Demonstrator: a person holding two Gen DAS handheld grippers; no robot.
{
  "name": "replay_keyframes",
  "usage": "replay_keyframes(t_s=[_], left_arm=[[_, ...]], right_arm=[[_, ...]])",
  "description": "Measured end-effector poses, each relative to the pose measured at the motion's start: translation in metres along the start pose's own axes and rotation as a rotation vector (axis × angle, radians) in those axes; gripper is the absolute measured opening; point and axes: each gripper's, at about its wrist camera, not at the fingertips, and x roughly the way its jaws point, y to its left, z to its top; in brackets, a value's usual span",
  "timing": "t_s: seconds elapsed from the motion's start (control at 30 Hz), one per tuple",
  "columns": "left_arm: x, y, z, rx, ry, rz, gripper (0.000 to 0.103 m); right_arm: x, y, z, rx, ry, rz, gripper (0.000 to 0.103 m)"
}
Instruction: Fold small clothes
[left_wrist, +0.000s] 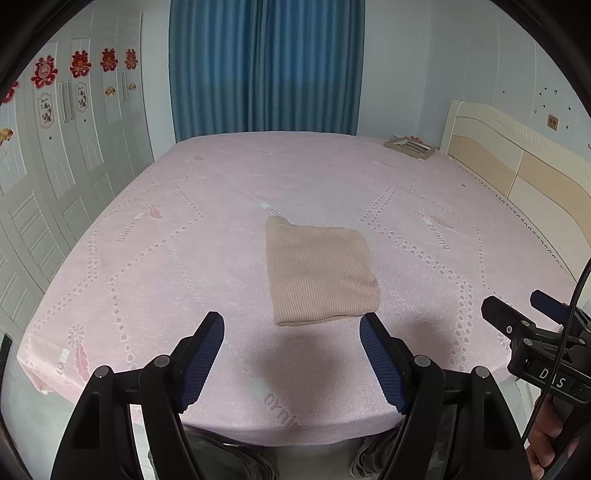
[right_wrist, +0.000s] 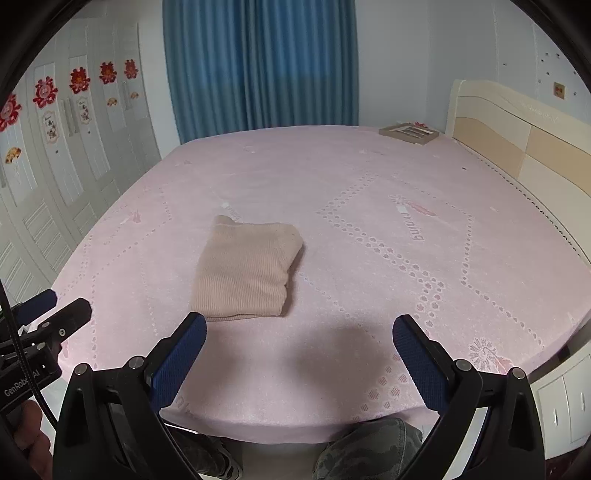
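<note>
Left wrist view — left gripper (left_wrist: 291, 328) spread wide, hovering before folded sweater (left_wrist: 320, 272)

Home bedroom: wide bed under a pink patterned cotton bedspread (left_wrist: 221, 206), cream padded headboard (left_wrist: 517, 166) along its right edge, long blue fabric curtains (left_wrist: 266, 66) behind, white panelled wardrobe doors with red paper cutouts (left_wrist: 79, 63) at left.

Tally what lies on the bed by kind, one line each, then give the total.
Folded beige knit garment: 1
Flat picture-frame-like object near the headboard: 1
Total: 2
Both sit on the pink bedspread; neither tool, left or right, touches anything.
</note>
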Motion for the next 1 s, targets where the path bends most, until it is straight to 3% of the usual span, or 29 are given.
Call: replay_keyframes(t_s=[1.0], left_arm=[[-0.0039,-0.0015,-0.0061,-0.005,0.001,0.010,0.075]], right_arm=[[-0.0057,-0.0048,-0.0070,0.024,0.004,0.028,0.099]])
